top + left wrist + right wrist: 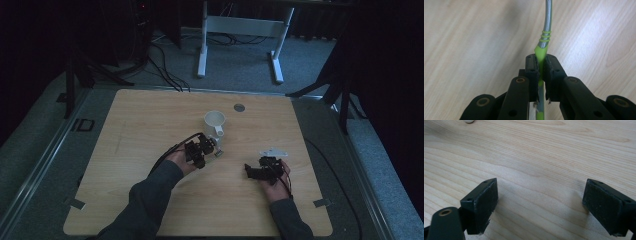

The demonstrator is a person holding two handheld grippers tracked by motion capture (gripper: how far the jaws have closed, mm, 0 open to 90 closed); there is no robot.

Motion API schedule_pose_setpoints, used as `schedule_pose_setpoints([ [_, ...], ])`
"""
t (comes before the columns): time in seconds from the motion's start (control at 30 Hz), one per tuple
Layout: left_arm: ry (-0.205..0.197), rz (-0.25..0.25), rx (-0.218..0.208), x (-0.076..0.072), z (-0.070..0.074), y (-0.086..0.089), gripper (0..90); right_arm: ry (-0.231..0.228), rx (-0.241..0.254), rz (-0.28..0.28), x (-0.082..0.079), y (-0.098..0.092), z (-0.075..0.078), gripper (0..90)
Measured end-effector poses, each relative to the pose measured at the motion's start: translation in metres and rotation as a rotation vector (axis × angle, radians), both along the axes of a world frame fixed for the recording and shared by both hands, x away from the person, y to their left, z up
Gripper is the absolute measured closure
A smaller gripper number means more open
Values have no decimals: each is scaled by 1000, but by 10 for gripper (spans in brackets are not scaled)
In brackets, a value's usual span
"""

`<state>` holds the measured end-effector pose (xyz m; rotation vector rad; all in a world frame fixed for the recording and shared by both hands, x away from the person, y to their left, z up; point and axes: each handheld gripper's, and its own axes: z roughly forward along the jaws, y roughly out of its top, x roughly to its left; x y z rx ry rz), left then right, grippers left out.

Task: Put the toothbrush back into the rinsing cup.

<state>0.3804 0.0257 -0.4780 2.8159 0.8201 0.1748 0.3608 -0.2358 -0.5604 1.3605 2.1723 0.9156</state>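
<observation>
Pinching what looked like a spoon (545, 37) by its green handle, left gripper (541, 66) risked twisting it loose near frame centre; right gripper (540, 202) gaped empty

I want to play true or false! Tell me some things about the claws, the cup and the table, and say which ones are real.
1. The left claw is shut on a utensil with a green and grey handle. True.
2. The right claw is squeezing the white cup. False: its jaws stand wide apart over bare wood with nothing between them.
3. The cup is lying on its side. False: it stands upright on the wooden table, its opening facing up.
4. In the high view the cup stands just beyond the left claw. True.
5. The tabletop is made of glass. False: it is light wood with a visible grain.
</observation>
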Motion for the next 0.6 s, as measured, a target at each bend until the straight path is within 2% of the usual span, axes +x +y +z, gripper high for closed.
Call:
schedule_pose_setpoints([
  [0.1, -14, 16, -24, 1, 5, 3, 821, -2, -1, 1, 0, 0, 0, 126],
  [0.17, -14, 16, -24, 1, 5, 3, 820, -1, 0, 1, 0, 0, 0, 126],
  [0.2, -19, 29, -47, 1, 7, 5, 820, -1, 0, 1, 0, 0, 0, 126],
  [0.33, -23, 32, -63, 2, 10, 8, 820, -1, -1, 1, 0, 0, 0, 126],
  [0.6, -40, 61, -133, 5, 23, 19, 820, 0, -1, 0, 0, 0, 0, 126],
])
